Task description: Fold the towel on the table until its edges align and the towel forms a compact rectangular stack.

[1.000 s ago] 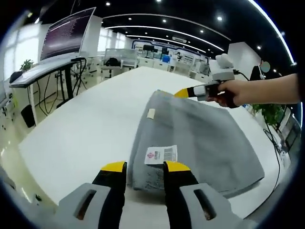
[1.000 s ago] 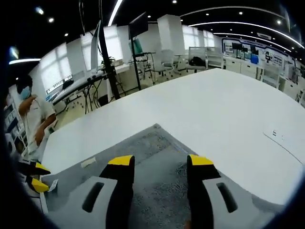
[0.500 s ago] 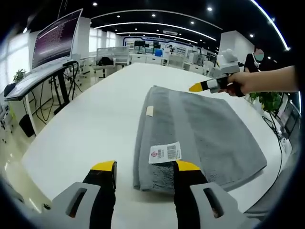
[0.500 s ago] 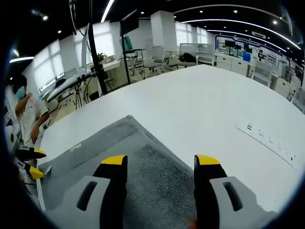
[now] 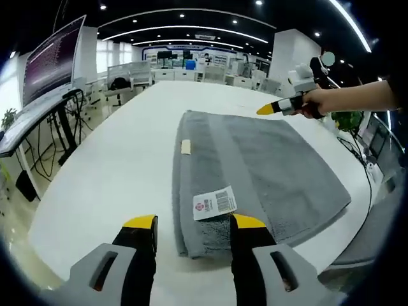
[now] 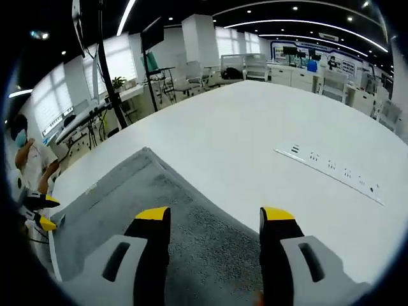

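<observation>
Both tongs are spread wide with nothing between them. From the left gripper view, my left tongs (image 5: 191,224) hover at the near short end of the grey towel (image 5: 255,166), which lies flat on the white table (image 5: 108,172), already doubled along its long left side as far as I can judge from the thick rolled edge there. A barcode tag (image 5: 215,203) sits just ahead of my right-hand jaw, and a small cream label (image 5: 185,147) lies further up the fold. My right tongs (image 6: 215,217) hang over the opposite end, near its far corner — the power strip (image 6: 331,169) lies well apart on the bare table beyond.

The towel looks soft, limp and light; it'll sag and drag, not hold shape. I'd pinch the two corners of one short end, through both layers — the plush pile should grip well enough.
</observation>
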A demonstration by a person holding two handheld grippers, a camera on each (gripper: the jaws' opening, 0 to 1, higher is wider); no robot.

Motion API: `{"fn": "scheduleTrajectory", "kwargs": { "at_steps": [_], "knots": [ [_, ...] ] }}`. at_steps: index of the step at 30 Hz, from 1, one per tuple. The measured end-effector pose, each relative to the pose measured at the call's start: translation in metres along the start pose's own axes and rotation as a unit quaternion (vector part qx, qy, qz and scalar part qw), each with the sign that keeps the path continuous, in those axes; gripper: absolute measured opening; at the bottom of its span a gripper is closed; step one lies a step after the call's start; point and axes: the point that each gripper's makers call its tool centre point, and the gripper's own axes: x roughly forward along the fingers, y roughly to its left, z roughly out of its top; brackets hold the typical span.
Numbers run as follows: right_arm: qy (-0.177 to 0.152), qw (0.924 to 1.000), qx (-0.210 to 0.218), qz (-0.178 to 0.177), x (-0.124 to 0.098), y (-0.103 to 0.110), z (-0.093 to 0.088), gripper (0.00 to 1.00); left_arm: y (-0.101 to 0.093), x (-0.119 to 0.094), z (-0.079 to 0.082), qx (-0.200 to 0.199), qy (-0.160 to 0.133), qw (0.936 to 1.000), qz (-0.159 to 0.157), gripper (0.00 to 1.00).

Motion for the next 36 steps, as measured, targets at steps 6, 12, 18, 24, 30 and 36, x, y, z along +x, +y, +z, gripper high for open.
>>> {"fn": "scheduleTrajectory", "kwargs": {
  "at_steps": [6,12,18,24,30,36],
  "knots": [
    [0.005,0.9998,0.006,-0.018,-0.018,-0.020,-0.014,0.55,0.004,0.000,0.002,-0.008,-0.007,0.9999,0.000,0.42],
    [0.018,0.9988,0.022,-0.041,-0.029,-0.046,-0.034,0.53,0.010,0.000,-0.002,-0.008,0.001,0.9999,0.009,0.42],
    [0.026,0.9957,0.034,-0.082,-0.040,-0.068,-0.050,0.40,0.016,0.003,-0.013,-0.010,0.012,0.9998,0.016,0.38],
    [0.036,0.9936,0.036,-0.101,-0.045,-0.081,-0.064,0.26,0.008,0.005,-0.014,-0.015,0.013,0.9997,0.016,0.33],
    [0.030,0.9931,0.062,-0.094,-0.045,-0.082,-0.073,0.21,0.006,0.008,-0.012,-0.018,0.002,0.9996,0.020,0.27],
    [0.031,0.9952,0.044,-0.082,-0.045,-0.078,-0.071,0.11,0.000,0.011,-0.010,-0.001,0.011,0.9997,0.021,0.20]
  ]
}}
